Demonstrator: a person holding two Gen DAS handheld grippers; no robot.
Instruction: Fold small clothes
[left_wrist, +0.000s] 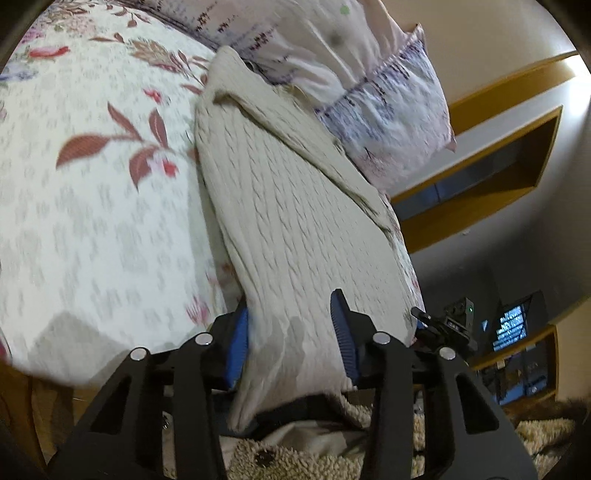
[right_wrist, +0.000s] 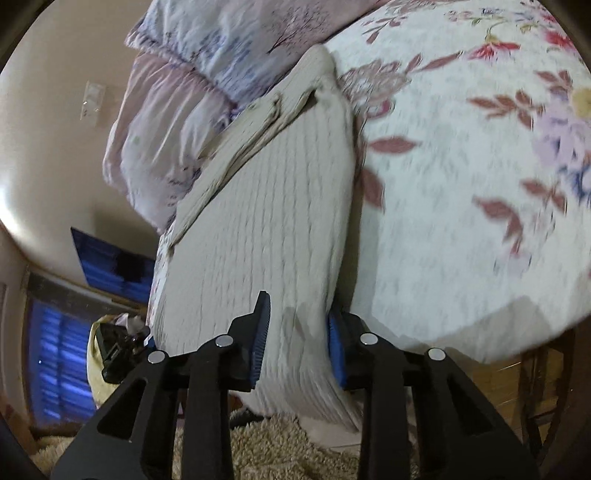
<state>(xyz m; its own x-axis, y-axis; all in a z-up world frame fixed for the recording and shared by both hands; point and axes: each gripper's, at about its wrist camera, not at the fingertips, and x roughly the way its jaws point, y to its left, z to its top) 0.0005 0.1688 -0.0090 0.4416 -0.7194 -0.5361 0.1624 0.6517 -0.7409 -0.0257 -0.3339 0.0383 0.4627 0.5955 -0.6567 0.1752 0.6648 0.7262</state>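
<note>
The cream cable-knit sweater (left_wrist: 295, 206) lies on the bed, on top of the white bedspread with red leaves and flowers (left_wrist: 92, 192). Its near end hangs off the bed edge, and both claws hold that end.

In the left wrist view, the left gripper (left_wrist: 291, 332) has its two black fingers with blue pads (left_wrist: 240, 339) on either side of the sweater's near end. The knit cloth is bunched up between the pads, so the claw is pinched on the sweater. The sweater runs away from the claw toward the far side of the bed. Its far end touches a pale purple and white pillow (left_wrist: 388, 122).

In the right wrist view, the right gripper (right_wrist: 297, 339) also has the sweater's (right_wrist: 273, 206) near end squeezed between its blue pads (right_wrist: 260, 339). The bedspread (right_wrist: 461, 184) is on the right of the sweater here, and the pillow (right_wrist: 207, 40) is far and to the left.

Below both claws is a shaggy beige rug (right_wrist: 266, 446) on the floor. A wooden shelf (left_wrist: 498, 155) is on the wall at the right in the left wrist view.
</note>
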